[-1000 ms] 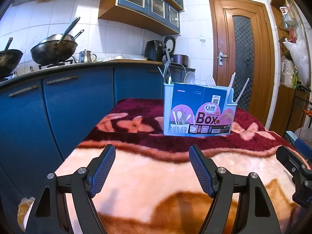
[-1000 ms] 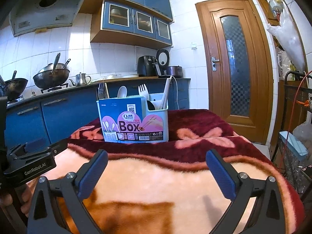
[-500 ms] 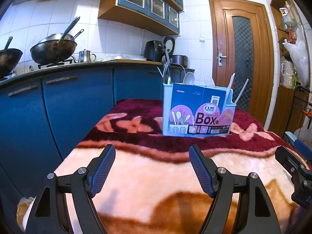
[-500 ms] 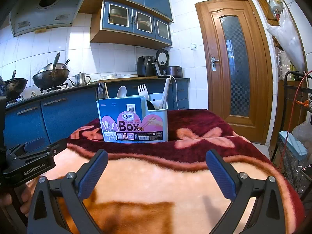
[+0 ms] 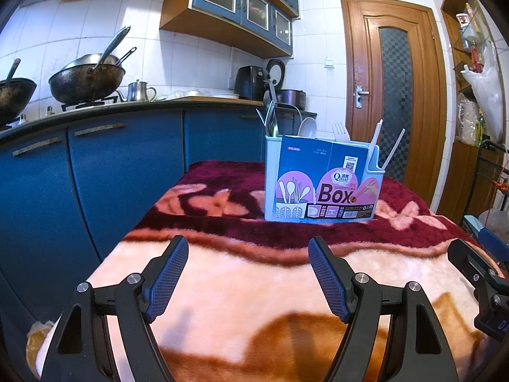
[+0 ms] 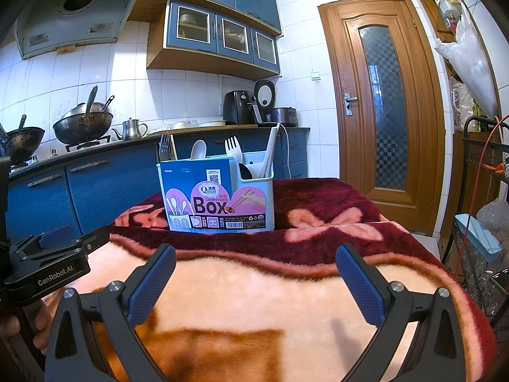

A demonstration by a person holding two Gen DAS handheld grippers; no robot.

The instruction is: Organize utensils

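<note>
Reaching in with each gripper [image 5: 246, 273] [image 6: 256, 278] spread empty, you risk tipping the light utensil box [image 6: 219, 195] on the soft blanket [image 6: 254, 289].

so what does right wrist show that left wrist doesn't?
Only the right wrist view: the range hood, the person's hand under the left gripper's body, the wire rack at right, and the side compartment of the utensil box.

Only the left wrist view: the left gripper between its own open fingers, and two white sticks leaning out of the box's right end.

Both: the utensil box standing on the blanket, white fork, wok, kettle, door. Right gripper is open too.
</note>
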